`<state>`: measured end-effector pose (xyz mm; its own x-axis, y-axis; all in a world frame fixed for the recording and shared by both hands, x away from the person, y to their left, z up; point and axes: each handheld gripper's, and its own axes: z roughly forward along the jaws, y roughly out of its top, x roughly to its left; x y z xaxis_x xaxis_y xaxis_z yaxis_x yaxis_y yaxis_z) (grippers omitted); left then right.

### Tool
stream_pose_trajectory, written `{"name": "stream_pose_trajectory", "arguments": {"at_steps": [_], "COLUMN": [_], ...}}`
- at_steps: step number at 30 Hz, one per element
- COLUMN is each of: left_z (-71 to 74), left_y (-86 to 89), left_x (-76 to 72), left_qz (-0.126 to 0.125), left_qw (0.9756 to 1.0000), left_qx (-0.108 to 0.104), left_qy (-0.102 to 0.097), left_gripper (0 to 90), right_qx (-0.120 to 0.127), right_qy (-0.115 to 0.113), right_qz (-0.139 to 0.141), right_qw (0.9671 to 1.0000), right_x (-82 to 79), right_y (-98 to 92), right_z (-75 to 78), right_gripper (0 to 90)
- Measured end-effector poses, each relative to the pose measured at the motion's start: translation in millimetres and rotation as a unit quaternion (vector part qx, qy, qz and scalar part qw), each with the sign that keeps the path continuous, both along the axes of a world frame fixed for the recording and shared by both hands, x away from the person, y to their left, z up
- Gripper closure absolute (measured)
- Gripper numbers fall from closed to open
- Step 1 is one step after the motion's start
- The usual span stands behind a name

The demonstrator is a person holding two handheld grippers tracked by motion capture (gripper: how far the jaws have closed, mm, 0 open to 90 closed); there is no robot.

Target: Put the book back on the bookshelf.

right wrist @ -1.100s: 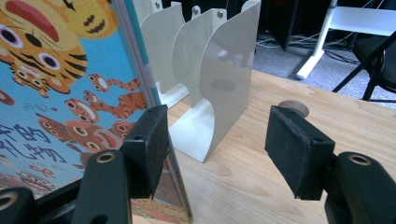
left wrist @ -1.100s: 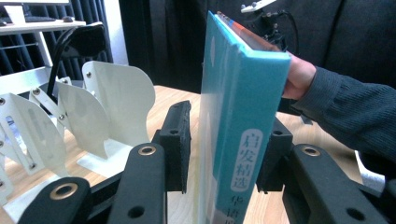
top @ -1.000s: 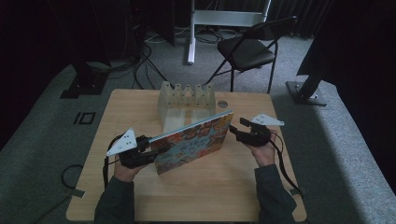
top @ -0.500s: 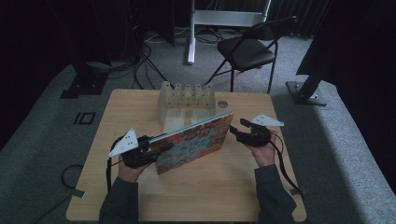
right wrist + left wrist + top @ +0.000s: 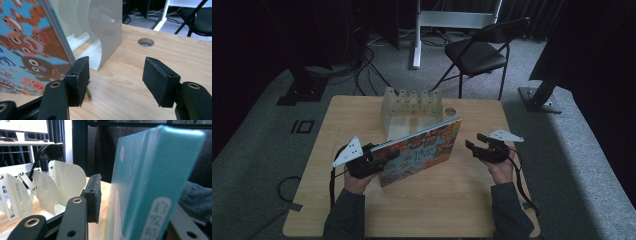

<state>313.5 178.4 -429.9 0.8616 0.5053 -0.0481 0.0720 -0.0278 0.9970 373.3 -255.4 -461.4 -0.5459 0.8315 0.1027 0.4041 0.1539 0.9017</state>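
Observation:
A picture book (image 5: 422, 150) with a bright cartoon cover stands tilted on its lower edge on the wooden table (image 5: 437, 210). My left gripper (image 5: 384, 159) straddles its teal spine end (image 5: 155, 190). Its jaws have just been opening a little, with the book between them. In the left gripper view a thin gap shows between the left pad (image 5: 93, 197) and the cover. My right gripper (image 5: 476, 141) hovers just right of the book's free end, open, with nothing between its pads (image 5: 116, 75). The book's cover (image 5: 27, 45) is to the left in the right gripper view.
A white rack of upright dividers (image 5: 412, 105) stands right behind the book, near the table's far edge. A round hole (image 5: 450, 111) sits in the tabletop beside it. A folding chair (image 5: 477, 50) and stands are on the floor beyond.
My right gripper has sunk a little toward the table and come slightly nearer me. The book and my left gripper stay where they were.

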Motion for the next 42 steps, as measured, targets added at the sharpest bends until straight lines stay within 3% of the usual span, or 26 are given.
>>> {"name": "stream_pose_trajectory", "arguments": {"at_steps": [6,12,20,28,36,42], "left_z": [-2.1,-6.6,-13.5,-15.8,-17.1,-18.5], "left_y": [-0.5,-4.2,-11.5,-12.5,-16.1,-17.9], "left_x": [1.4,1.8,2.9,0.6,-4.4,-7.0], "left_qz": [0.010,0.011,0.005,0.016,0.032,0.028], "left_qw": [0.9999,0.9999,1.0000,0.9996,0.9989,0.9989], "left_qx": [-0.009,0.004,-0.001,0.013,0.016,0.012], "left_qy": [0.006,-0.002,-0.005,-0.021,-0.032,-0.035], "left_gripper": [55.7,57.2,59.0,73.5,77.1,77.2], "right_qx": [0.000,-0.008,-0.019,-0.016,-0.026,-0.039], "right_qy": [0.011,0.020,0.032,0.043,0.050,0.054], "right_qz": [-0.006,-0.011,-0.017,-0.024,-0.027,-0.030], "right_qw": [0.9999,0.9997,0.9992,0.9986,0.9981,0.9973], "right_x": [-1.8,-3.9,-6.4,-7.7,-6.7,-5.7], "right_y": [-7.0,-11.2,-18.2,-25.5,-25.2,-25.6], "right_z": [-9.8,-18.8,-31.1,-39.3,-45.9,-51.6], "right_gripper": [37.7,37.6,37.6,37.7,37.6,37.6]}}
